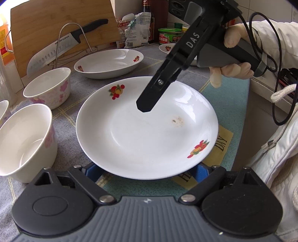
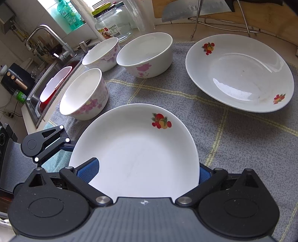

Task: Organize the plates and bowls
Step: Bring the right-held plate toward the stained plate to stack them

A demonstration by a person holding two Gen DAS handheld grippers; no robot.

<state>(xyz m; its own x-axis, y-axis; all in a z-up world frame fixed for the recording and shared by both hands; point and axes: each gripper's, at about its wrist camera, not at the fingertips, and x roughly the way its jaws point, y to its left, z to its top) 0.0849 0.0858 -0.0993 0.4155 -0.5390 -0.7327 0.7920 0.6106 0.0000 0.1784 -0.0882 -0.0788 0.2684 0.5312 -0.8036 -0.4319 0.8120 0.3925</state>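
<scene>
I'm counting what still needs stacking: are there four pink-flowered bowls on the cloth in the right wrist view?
No, only three pink-flowered bowls stand on the grey cloth there, beside two fruit-patterned plates.

Both hand-held grippers angled downward, jaws spread wide.

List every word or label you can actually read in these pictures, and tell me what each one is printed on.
"SUPOR": on the knife blade, by the cutting board.
"DAS": on the right tool, along its black arm.
"DAY": on the mat beside the near plate; the word before it is hidden under the plate.
Too small or blurred: labels on the green-lidded jar, the bag, the glass jar and the green bottle.
</scene>
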